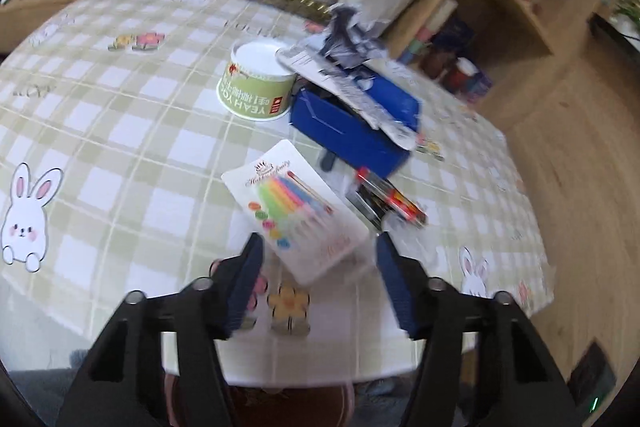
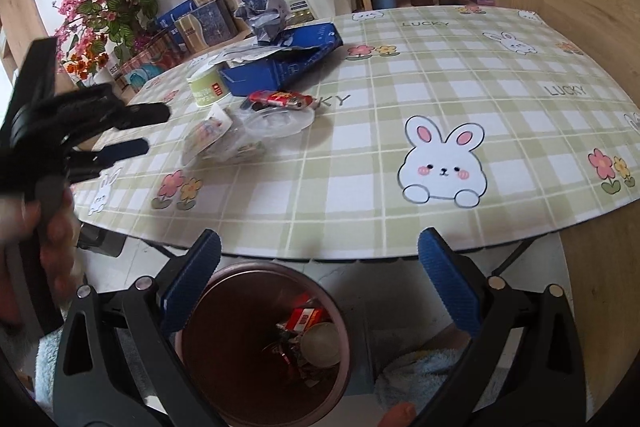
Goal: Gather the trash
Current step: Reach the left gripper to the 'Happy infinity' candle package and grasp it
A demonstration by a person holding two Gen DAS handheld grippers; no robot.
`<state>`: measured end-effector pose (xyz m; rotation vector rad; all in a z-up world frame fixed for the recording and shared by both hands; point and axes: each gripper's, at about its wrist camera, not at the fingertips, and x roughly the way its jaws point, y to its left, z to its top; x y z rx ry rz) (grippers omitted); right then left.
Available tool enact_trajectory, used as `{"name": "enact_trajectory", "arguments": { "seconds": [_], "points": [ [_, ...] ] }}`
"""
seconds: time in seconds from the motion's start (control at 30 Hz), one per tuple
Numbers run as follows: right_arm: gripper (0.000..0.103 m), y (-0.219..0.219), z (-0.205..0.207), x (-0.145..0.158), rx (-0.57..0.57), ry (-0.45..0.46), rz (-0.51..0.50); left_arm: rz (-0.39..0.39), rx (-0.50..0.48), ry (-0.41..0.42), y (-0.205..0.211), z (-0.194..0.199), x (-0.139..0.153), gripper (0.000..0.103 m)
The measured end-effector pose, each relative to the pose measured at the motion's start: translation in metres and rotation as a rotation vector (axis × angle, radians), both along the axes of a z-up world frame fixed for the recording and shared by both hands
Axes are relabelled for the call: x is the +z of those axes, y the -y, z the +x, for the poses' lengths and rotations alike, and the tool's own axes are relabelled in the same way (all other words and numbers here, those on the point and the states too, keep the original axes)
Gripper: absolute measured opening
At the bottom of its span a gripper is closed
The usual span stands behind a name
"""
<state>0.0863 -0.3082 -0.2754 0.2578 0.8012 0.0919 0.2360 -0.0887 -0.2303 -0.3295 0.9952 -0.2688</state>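
- Right gripper (image 2: 320,275) hung jaws spread, empty, over brown bin (image 2: 264,343) holding trash.
- Left gripper (image 1: 320,267) jaws apart, gripping nothing, by candle pack (image 1: 294,207) on table (image 1: 120,131).

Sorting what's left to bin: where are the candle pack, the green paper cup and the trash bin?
candle pack (image 1: 294,211), left wrist view, middle of the card.
green paper cup (image 1: 256,95), left wrist view, green side wall.
trash bin (image 2: 192,323), right wrist view, left rim.
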Motion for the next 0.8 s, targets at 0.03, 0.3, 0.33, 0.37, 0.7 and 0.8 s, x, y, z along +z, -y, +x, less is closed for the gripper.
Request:
{"name": "enact_trajectory", "arguments": {
  "seconds": [0.03,0.3,0.33,0.37,0.7,0.8],
  "points": [
    [0.097,0.001,0.001,-0.001,-0.006,0.004,-0.007,-0.003,0.019,-0.022,0.002,0.01,-0.002,0.053],
    [0.097,0.017,0.005,-0.011,-0.042,-0.002,0.019,0.119,0.087,-0.102,0.017,0.049,-0.022,0.044],
    [0.097,0.02,0.005,-0.011,-0.047,-0.003,0.023,0.129,0.086,-0.112,0.018,0.05,-0.026,0.044],
    [0.097,0.022,0.005,-0.012,-0.051,-0.003,0.028,0.132,0.086,-0.113,0.019,0.05,-0.027,0.044],
    [0.097,0.026,0.003,-0.013,-0.068,0.01,0.011,0.165,0.065,-0.113,0.023,0.048,-0.039,0.043],
    [0.097,0.026,0.004,-0.012,-0.073,0.013,0.006,0.153,0.068,-0.116,0.017,0.046,-0.039,0.04]
  ]
}}
